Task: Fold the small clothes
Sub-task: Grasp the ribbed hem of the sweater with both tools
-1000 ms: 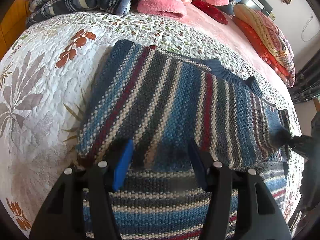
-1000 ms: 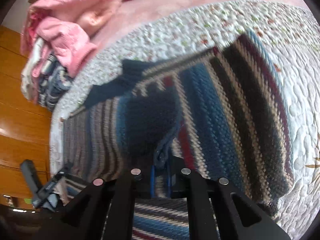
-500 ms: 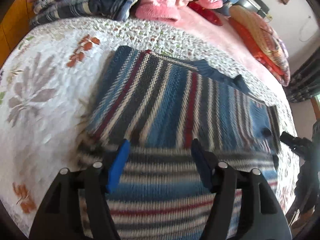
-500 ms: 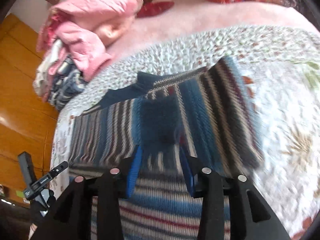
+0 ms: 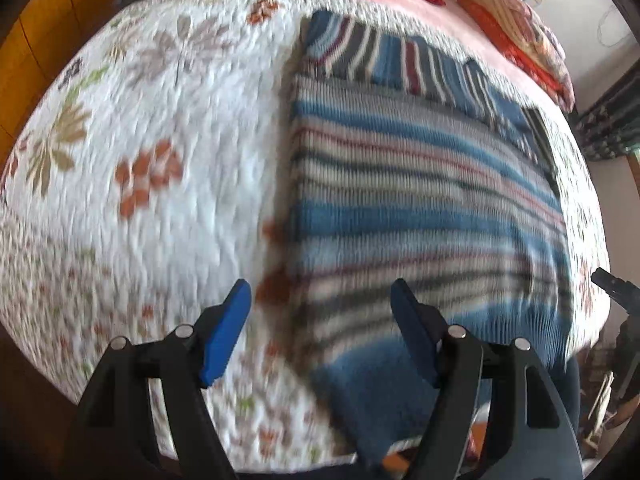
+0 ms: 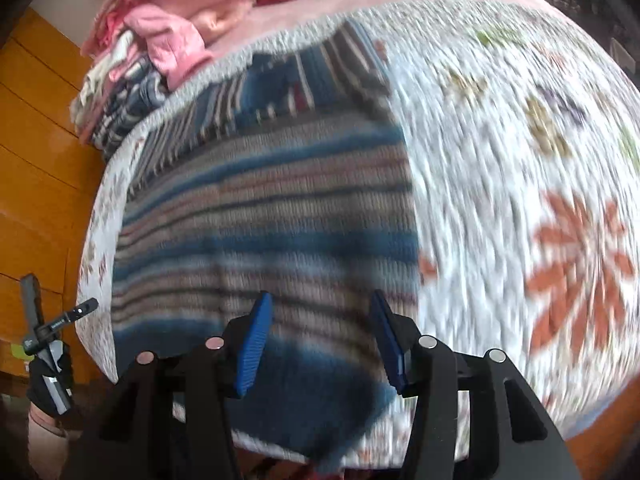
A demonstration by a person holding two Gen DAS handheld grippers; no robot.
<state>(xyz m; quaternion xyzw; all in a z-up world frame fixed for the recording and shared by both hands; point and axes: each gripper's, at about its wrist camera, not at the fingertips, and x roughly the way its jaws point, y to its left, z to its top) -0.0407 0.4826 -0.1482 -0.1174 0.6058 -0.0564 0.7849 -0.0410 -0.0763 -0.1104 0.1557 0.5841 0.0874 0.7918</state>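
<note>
A striped knit sweater (image 5: pixel 420 200) in blue, grey, cream and dark red lies flat on the quilted bedspread (image 5: pixel 152 152), its sleeves folded across the far part. In the right wrist view the sweater (image 6: pixel 272 216) fills the left half, its blue hem hanging over the near bed edge. My left gripper (image 5: pixel 320 304) is open above the sweater's lower left corner, holding nothing. My right gripper (image 6: pixel 318 316) is open above the sweater's lower right part, also holding nothing. Both views are blurred by motion.
A pile of pink and plaid clothes (image 6: pixel 168 40) sits at the far side of the bed. Red and orange bedding (image 5: pixel 520 32) lies at the back right. Orange wooden panels (image 6: pixel 36 168) stand beside the bed. The other gripper (image 6: pixel 44 336) shows at the left edge.
The right gripper let go of the folded sleeve and opened. Both grippers pulled back toward the near bed edge, so more of the sweater's body and hem shows.
</note>
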